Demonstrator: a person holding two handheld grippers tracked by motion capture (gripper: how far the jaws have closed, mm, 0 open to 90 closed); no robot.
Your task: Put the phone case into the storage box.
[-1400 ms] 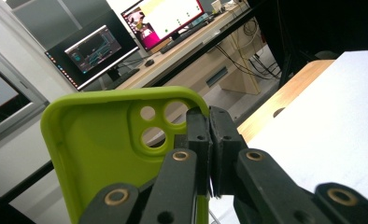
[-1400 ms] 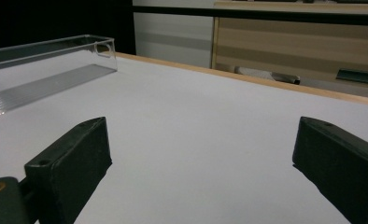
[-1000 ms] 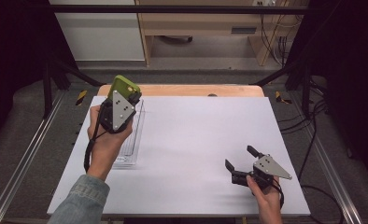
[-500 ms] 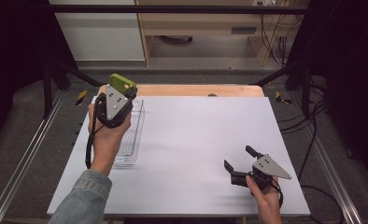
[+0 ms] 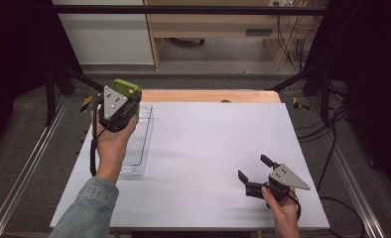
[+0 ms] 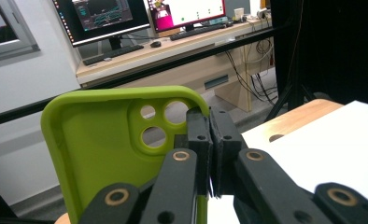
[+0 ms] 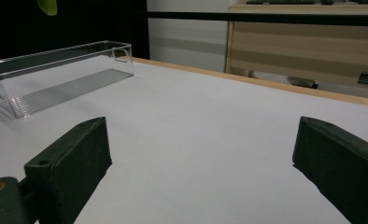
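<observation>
- Phone case (image 6: 102, 154), lime green with three camera holes, is pinched along one edge between the jaws of the left gripper (image 6: 211, 154); the jaws are clenched tight on its thin wall.
- In the high view the left gripper (image 5: 118, 106) stands at the upper left of the frame, with the case (image 5: 126, 88) poking out beyond it, lifted off the table and over the far end of the clear plastic tray (image 5: 140, 148).
- Compared with a second ago, the left hand has drifted a little toward the left edge of the frame; the case now sits nearer the tray's far left corner, and the grip looks unchanged.
- That shift, as I judge it, is lining the case up with the tray, so lowering it in seems the step in hand; the case is not yet inside.
- The right gripper (image 5: 257, 173) rests low at the lower right of the high view, well apart from the tray, in the same spot as before.
- Its jaws are released and spread wide with bare white tabletop (image 7: 210, 140) between them; the tray (image 7: 60, 79) shows in the upper left of the right gripper view.
</observation>
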